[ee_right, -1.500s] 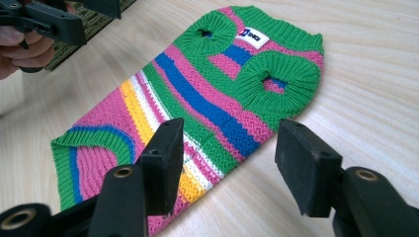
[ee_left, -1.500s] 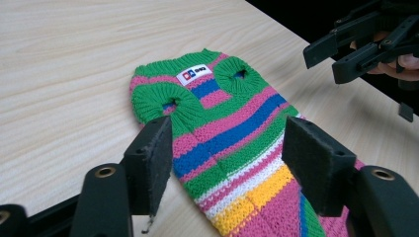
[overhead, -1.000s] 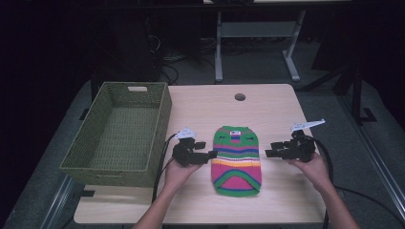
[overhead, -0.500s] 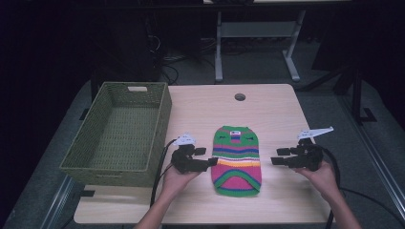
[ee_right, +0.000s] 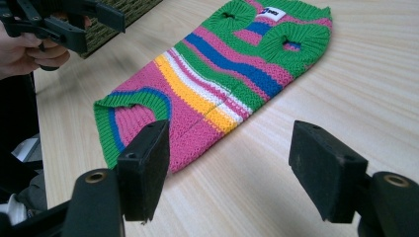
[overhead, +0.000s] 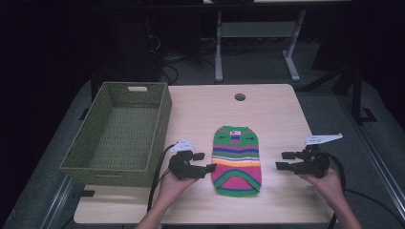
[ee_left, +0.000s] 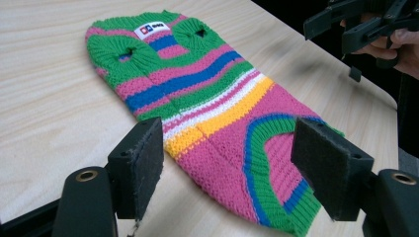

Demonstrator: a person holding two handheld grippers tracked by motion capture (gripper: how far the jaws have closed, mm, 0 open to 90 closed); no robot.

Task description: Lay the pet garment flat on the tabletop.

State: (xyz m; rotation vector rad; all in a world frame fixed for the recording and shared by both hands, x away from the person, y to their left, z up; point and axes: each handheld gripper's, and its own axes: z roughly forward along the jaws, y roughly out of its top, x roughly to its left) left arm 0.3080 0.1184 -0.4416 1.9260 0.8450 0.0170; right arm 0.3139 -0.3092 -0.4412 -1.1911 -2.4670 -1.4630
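Observation:
A knitted sweater (overhead: pixel 236 160) striped in green, pink, blue, white and yellow lies flat on the wooden table, its collar and white label at the far end. My left gripper (overhead: pixel 205 162) is open just left of its lower half, jaws pointing at it. My right gripper (overhead: pixel 282 160) is open a short way to the sweater's right, not touching it. In the left gripper view the sweater (ee_left: pixel 207 94) lies beyond the open left gripper (ee_left: pixel 227 148), with the right gripper (ee_left: pixel 346 22) farther off. The right gripper view has the right gripper (ee_right: pixel 230 158) open before the sweater (ee_right: pixel 227 74).
A green woven basket (overhead: pixel 114 169) stands empty at the table's left side, close behind my left hand. A round cable hole (overhead: pixel 239 97) sits near the far edge. Bare tabletop (overhead: pixel 286 124) lies to the right of the sweater. Black cables trail from both grippers.
Both grippers have drawn back toward the near edge, level with the sweater's lower half. The right one has also drifted a little to the right. The sweater has not moved.

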